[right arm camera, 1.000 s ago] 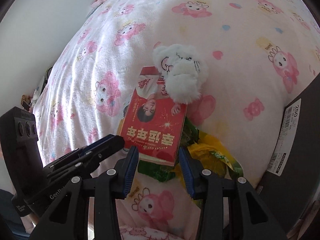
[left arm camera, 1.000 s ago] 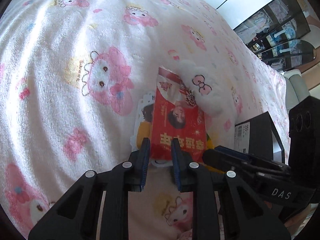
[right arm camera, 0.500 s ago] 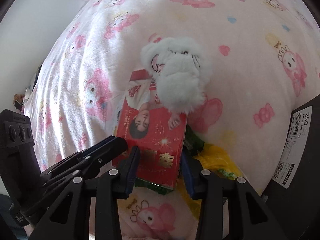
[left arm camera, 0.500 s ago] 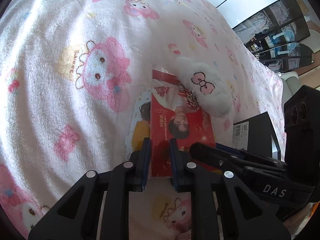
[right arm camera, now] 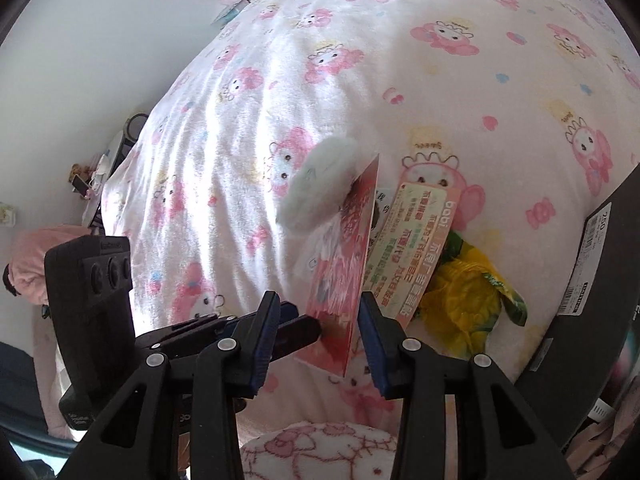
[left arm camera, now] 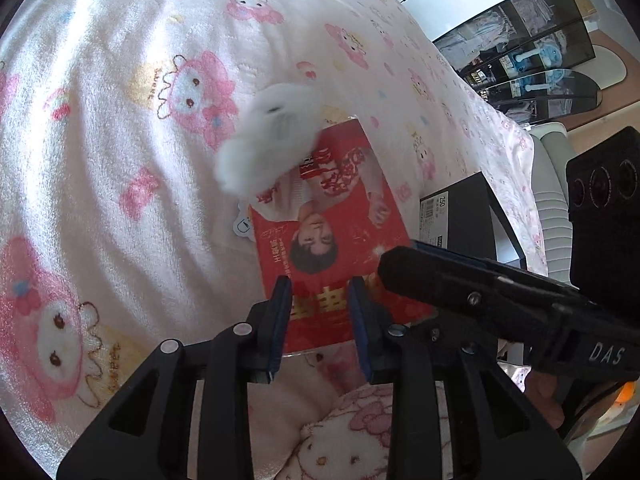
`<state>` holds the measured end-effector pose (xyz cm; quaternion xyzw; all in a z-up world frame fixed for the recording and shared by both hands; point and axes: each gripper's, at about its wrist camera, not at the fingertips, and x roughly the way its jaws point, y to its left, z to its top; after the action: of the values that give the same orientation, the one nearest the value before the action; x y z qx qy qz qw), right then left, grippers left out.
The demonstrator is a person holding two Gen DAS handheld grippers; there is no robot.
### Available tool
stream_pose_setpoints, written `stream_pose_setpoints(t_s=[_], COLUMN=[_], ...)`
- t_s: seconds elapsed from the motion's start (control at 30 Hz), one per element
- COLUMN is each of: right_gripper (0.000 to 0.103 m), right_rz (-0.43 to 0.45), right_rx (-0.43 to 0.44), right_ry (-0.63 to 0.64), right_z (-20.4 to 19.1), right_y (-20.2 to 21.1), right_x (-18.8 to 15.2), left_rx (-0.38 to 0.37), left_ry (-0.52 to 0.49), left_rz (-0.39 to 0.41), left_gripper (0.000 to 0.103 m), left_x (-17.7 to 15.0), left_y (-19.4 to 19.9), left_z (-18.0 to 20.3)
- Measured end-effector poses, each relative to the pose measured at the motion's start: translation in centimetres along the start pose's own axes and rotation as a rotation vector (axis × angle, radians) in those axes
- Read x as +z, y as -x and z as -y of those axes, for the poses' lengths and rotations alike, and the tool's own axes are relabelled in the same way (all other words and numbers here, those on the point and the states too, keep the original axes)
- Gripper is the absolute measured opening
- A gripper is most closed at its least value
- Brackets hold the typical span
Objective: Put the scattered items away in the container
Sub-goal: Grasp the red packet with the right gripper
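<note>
**A:** What lies ahead of the claws?

**B:** A pink rabbit-print blanket (left arm camera: 120, 120) fills everything ahead of both. A black box (right arm camera: 592, 320) stands off to the right claw's (right arm camera: 320, 296) right side.

**A:** And the red card (left arm camera: 332, 240)?

**B:** Tilted up off the blanket. It stands on edge between the right claw's half-wide jaws, close to the right pad, with a clear gap at the left one. The left claw (left arm camera: 318, 284) is narrow and has just been opening. The card shows between its jaws, but whether the pads bite I can't tell.

**A:** Smaller things?

**B:** A white fluffy toy (left arm camera: 264, 148) sits at the card's far end, blurred. A yellow bag (right arm camera: 464, 300) and a leaflet (right arm camera: 404, 248) lie on the blanket just right of the right claw.
</note>
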<state>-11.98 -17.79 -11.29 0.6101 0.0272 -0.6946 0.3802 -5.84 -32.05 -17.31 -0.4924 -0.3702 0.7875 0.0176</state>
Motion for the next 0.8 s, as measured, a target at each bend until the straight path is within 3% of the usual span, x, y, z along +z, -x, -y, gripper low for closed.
stream_pose_setpoints(t_s=[0.1, 0.27, 0.33, 0.43, 0.53, 0.7, 0.8], right_gripper=[0.037, 0.037, 0.037, 0.037, 0.037, 0.037, 0.037], right_rz=[-0.006, -0.009, 0.0, -0.043, -0.083, 0.013, 0.04], right_rx=[-0.043, -0.036, -0.07, -0.091, -0.091, -0.123, -0.128], right_ry=[-0.007, -0.036, -0.04, -0.033, -0.053, -0.075, -0.095], right_z=[0.4, 1.6, 1.9, 2.4, 3.2, 3.6, 3.7], right_y=[-0.2, 0.0, -0.7, -2.3, -3.4, -0.3, 1.1], right_x=[-0.5, -0.2, 1.0, 1.8, 1.3, 0.0, -0.8], left_rx=[0.07, 0.19, 0.163, 0.06, 0.058, -0.045, -0.011], left_ry=[0.01, 0.081, 0.115, 0.175, 0.16, 0.005, -0.067], left_rz=[0.005, -0.024, -0.027, -0.058, -0.077, -0.09, -0.043], left_gripper=[0.028, 0.03, 0.03, 0.032, 0.032, 0.034, 0.036], left_x=[0.3, 0.1, -0.4, -1.4, -1.3, -0.5, -0.5], left_y=[-0.4, -1.5, -1.5, -1.9, -3.0, -2.6, -1.6], left_z=[-0.5, -3.0, -3.9, -4.9, -4.4, 0.6, 2.1])
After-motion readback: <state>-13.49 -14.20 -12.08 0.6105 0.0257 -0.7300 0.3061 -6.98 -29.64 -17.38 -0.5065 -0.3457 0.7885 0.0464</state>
